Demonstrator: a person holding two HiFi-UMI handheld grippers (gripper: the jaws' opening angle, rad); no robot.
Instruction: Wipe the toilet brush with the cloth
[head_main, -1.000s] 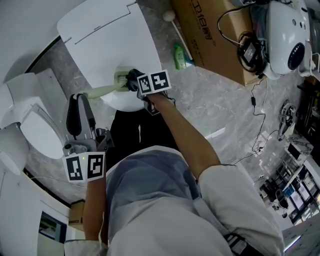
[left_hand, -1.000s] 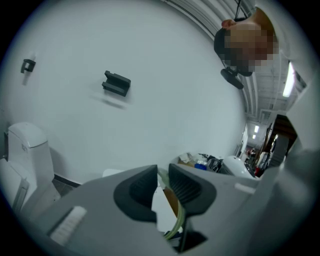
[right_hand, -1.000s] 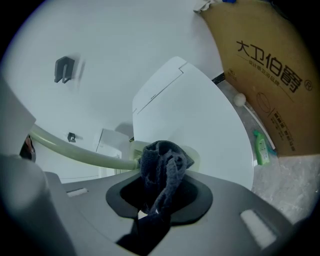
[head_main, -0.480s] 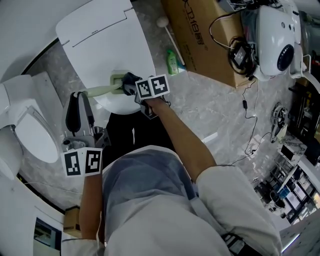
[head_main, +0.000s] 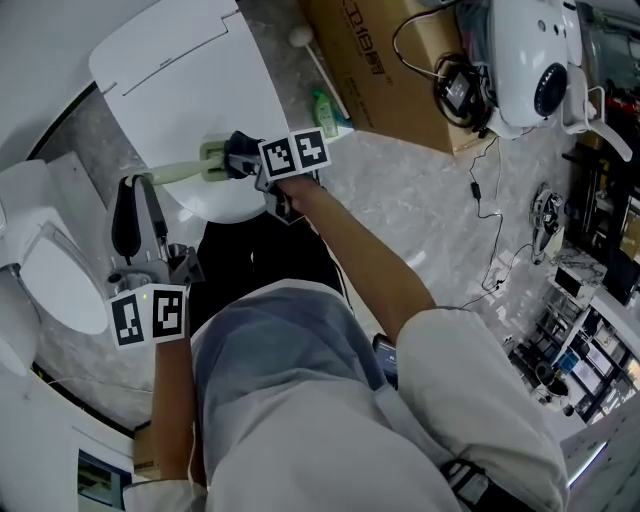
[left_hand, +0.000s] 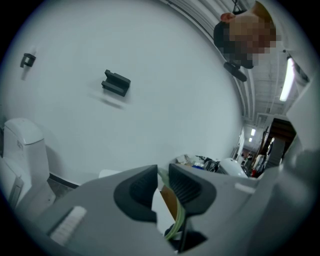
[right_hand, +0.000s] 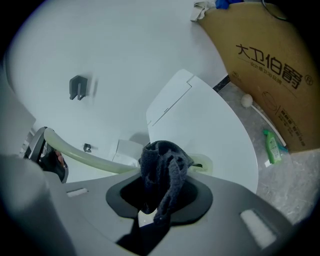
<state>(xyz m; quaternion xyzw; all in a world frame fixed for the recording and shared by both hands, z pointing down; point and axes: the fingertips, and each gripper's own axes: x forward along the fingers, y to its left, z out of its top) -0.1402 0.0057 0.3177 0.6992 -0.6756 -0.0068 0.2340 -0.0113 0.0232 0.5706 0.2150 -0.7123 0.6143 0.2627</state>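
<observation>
The toilet brush is pale green, and its handle (head_main: 178, 171) lies level above the closed toilet lid (head_main: 170, 70). My left gripper (head_main: 138, 190) is shut on the handle's near end, and the green handle (left_hand: 176, 217) shows between its dark pads. My right gripper (head_main: 243, 156) is shut on a dark blue cloth (right_hand: 161, 172), which bunches up between the jaws. The cloth (head_main: 238, 150) presses against the brush's head end (head_main: 213, 158). From the right gripper view the handle (right_hand: 85, 158) curves off to the left and the head end (right_hand: 201, 162) sits just behind the cloth.
A second white toilet (head_main: 45, 265) stands at the left. A cardboard box (head_main: 395, 65), a green bottle (head_main: 324, 107) and a white ball-tipped stick (head_main: 318, 60) lie past the lid. A white machine (head_main: 525, 60), cables and shelves (head_main: 585, 340) fill the right.
The cloth stays pressed at the brush's head end and both grips hold. Everything has slid left and up in the head view as the head camera moved.
</observation>
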